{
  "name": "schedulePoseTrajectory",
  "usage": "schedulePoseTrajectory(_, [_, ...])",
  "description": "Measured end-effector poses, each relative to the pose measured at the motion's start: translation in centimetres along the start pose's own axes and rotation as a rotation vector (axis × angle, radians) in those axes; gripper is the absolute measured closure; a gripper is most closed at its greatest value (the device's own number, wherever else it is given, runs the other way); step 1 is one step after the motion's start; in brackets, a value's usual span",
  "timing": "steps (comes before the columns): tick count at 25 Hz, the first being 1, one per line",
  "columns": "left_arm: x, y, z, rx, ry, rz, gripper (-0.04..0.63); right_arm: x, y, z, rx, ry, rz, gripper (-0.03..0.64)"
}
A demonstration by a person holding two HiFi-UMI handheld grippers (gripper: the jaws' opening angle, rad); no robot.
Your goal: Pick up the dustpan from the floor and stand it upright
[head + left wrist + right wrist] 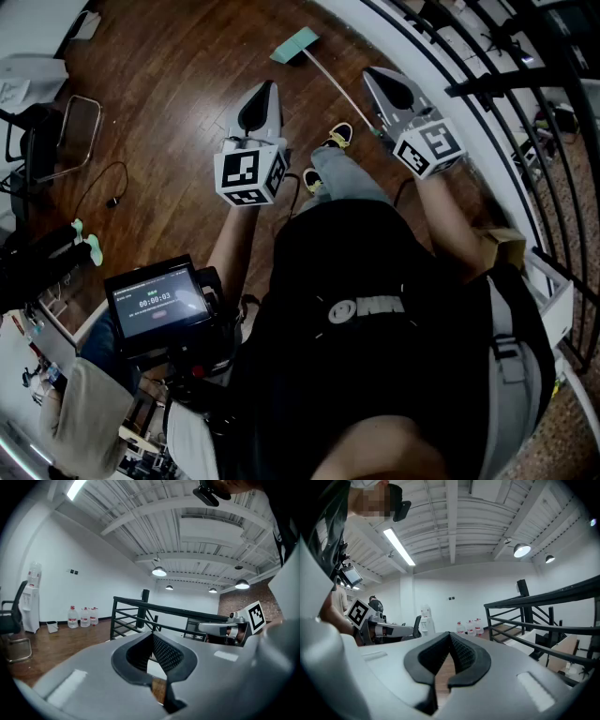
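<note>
The green dustpan (296,44) lies flat on the floor (178,112) in front of the person, with its long handle (337,89) pointing back toward them. A good way is to open one pair of tongs, reach down, and pinch the handle firmly before tipping it up. The left tongs (268,87) and right tongs (376,74) are both closed tight and hold nothing.

Head camera above, one camera riding each gripper.
From the head, steeply down past the torso (375,281) onto the wooden floor (159,103), left gripper (266,94) and right gripper (380,82) close below; from each gripper, about level along its own jaws, sharing the black railing (136,605), the water bottles (84,617) and a side glimpse of the opposite gripper.
</note>
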State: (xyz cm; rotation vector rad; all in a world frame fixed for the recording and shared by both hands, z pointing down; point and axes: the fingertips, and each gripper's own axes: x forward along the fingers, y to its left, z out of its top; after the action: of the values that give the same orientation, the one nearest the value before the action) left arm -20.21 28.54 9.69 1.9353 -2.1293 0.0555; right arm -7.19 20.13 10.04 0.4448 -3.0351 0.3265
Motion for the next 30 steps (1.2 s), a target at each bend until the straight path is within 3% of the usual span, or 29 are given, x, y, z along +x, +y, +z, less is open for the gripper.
schedulePoseTrajectory(3, [2.4,-1.9,0.3,0.026,0.025,-0.047,0.575,-1.2,-2.3,0.3,0.026,-0.014,-0.048,0.614])
schedulePoseTrajectory(6, [11.6,-1.7,1.7,0.037,0.054,-0.090,0.575,2.5,-10.6,1.4,0.054,-0.017,-0.075,0.614])
schedulePoseTrajectory(9, [18.7,-2.2,2.6,0.064,0.089,-0.180,0.575,4.0,-16.8,1.6,0.079,-0.034,-0.156,0.614])
schedulePoseTrajectory(14, [19.0,-6.2,4.2,0.161,0.069,-0.308,0.575,-0.7,-17.8,3.0,0.077,-0.061,-0.237,0.614])
schedulePoseTrajectory(16, [21.7,-7.4,3.7,0.193,0.083,-0.354,0.576,-1.3,-20.1,2.9,0.075,-0.060,-0.262,0.614])
schedulePoseTrajectory(20, [31.8,-8.6,-3.2,0.281,0.246,-0.526,0.575,-1.0,-27.6,-1.8,0.149,-0.038,-0.372,0.614])
schedulePoseTrajectory(25, [32.6,-11.1,-10.7,0.497,0.452,-0.830,0.575,-5.6,-25.2,-4.0,0.259,-0.011,-0.539,0.614])
schedulePoseTrajectory(30, [34.8,-12.3,-24.9,0.688,0.692,-1.084,0.575,-9.0,-25.7,-13.4,0.358,0.093,-0.711,0.614])
